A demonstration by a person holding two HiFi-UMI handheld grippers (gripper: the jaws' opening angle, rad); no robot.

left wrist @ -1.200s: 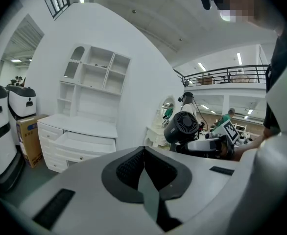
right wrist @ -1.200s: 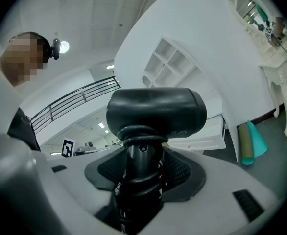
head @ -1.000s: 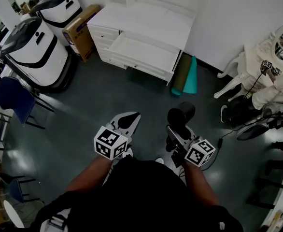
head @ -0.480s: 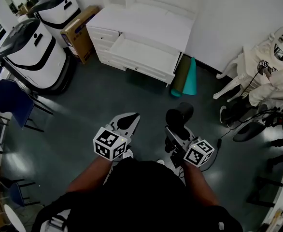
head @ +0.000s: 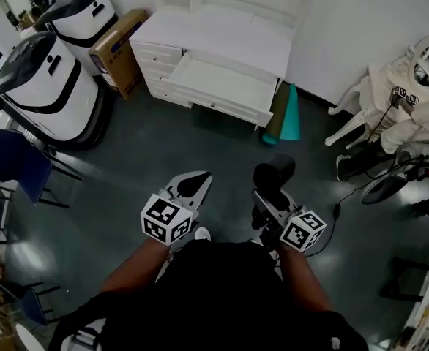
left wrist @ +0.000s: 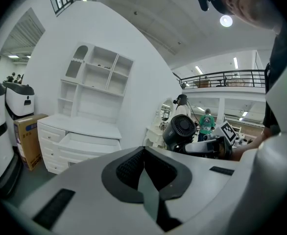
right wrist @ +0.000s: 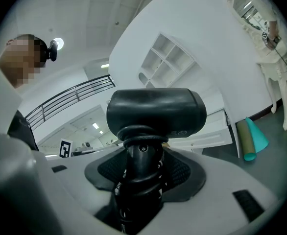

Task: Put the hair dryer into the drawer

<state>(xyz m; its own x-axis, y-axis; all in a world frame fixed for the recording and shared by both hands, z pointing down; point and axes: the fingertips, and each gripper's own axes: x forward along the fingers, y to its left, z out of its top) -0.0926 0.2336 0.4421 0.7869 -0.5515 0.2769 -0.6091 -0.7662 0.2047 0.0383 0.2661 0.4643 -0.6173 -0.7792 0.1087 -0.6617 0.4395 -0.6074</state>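
Well short of the far open drawer (head: 218,86), our right hand-held gripper (head: 269,207) grasps the hair dryer (head: 274,172), our left hand-held gripper (head: 194,183) is clenched empty, and next we likely carry it over.

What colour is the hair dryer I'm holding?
Black hair dryer; the right gripper view shows it best.

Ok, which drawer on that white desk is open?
The wide centre drawer, pulled out towards the room; the small drawers stacked at its left are shut.
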